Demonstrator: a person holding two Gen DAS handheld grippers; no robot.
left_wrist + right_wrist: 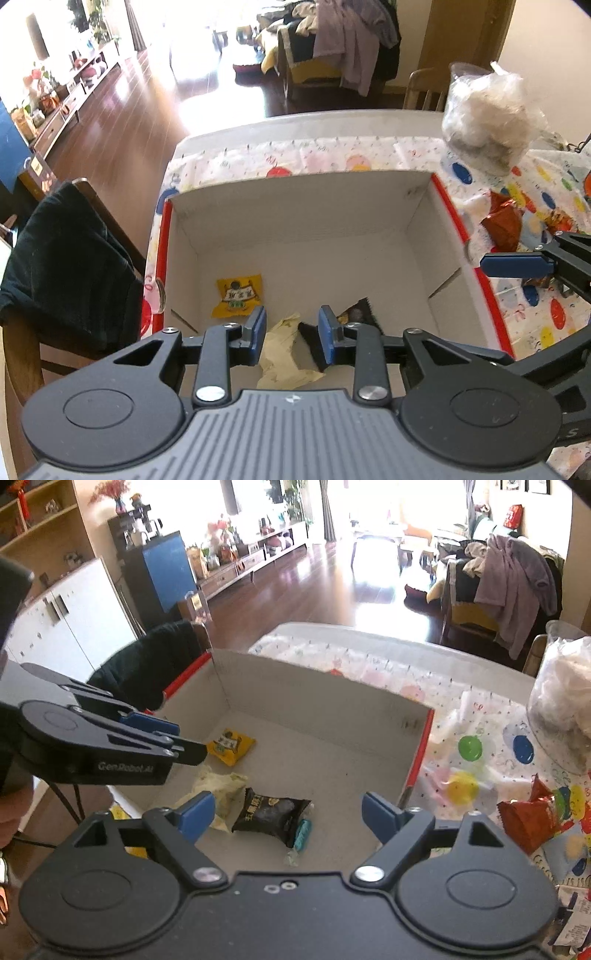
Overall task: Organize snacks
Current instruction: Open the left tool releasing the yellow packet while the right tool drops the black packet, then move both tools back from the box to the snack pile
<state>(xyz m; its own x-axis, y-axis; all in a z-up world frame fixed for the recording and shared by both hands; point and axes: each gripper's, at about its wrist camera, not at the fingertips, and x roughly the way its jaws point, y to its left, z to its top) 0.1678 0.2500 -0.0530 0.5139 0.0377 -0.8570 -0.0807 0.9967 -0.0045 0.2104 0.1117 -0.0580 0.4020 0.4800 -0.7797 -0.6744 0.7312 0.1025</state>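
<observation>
Four snacks lie inside the cardboard box [332, 716]; red packets [524, 816] wait beside its right wall. Both the left gripper [291, 334] and right gripper [288, 814] hang open and empty above it; reaching out could snag that wall.

Four snack packets [271, 814], one box [321, 701]

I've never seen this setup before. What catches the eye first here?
A big open cardboard box with red edges fills the middle of the table, a yellow snack packet, a pale packet and a black packet on its floor. The right gripper hangs open above them; a red packet waits outside, right of the box.
</observation>
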